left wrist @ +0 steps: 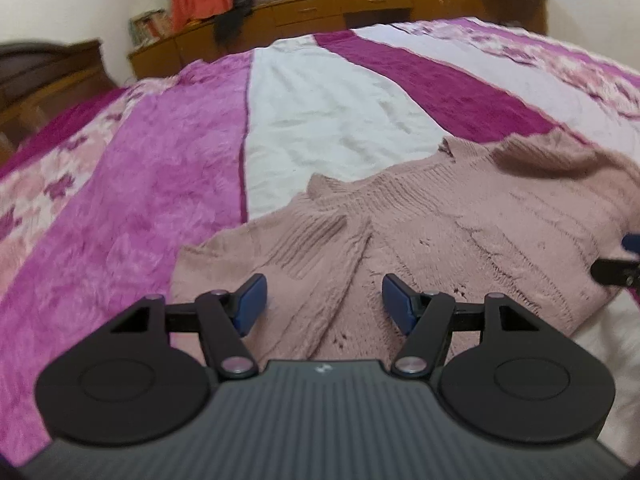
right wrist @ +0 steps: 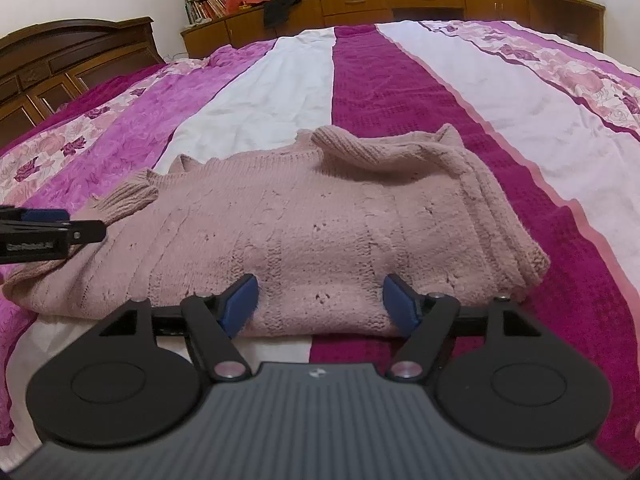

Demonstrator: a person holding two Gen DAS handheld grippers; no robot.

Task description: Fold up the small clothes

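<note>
Bedroom, wooden headboard (right wrist: 76, 60) and low cabinets (right wrist: 400, 4) at the far wall; bed (right wrist: 400, 92) covered by a striped magenta, white and floral bedspread. Item: one dusty-pink knit sweater (right wrist: 312, 224), lying flat on the near part of the bed across the stripes, already doubled into a broad rectangle, with a ribbed cuff (right wrist: 132, 194) sticking out at its left and a loose roll of knit (right wrist: 380, 152) along the far edge. Left tool (left wrist: 324, 304): released, blue pads spread over the sweater's near left portion, nothing pinched between them. Right tool (right wrist: 320, 304): released likewise, pads standing either side of the near hem without pressing it. Progress, judged: first folds appear made; the bundle is still wide and untidy, so at least one more fold and a tuck of the stray cuff seem to remain.
</note>
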